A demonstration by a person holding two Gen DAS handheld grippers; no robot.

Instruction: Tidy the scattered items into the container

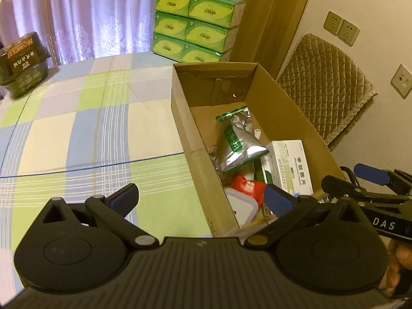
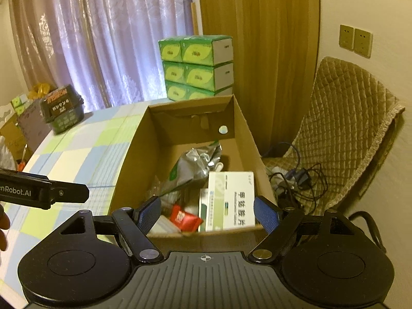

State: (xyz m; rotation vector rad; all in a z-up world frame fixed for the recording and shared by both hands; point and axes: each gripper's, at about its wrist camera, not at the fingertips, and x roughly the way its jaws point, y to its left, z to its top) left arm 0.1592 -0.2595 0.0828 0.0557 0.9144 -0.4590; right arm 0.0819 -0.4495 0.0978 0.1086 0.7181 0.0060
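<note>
1. One cardboard box (image 2: 128,154), frame centre, holds one silver pouch (image 2: 195,162), one red packet (image 2: 184,220), perhaps two medicine cartons (image 2: 231,200).
2. Left gripper (image 1: 200,200) and right gripper (image 2: 206,213): both spread, empty.
3. Six tissue packs (image 1: 190,23), upper centre.

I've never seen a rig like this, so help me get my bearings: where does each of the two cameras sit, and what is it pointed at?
Left wrist: on the left gripper, open, looking over the checked tablecloth at the cardboard box; the right gripper and fingers show at right.
Right wrist: on the right gripper, open, facing into the box's near end; the left gripper shows at left.
Shared: box, white medicine carton, green tissue packs.
</note>
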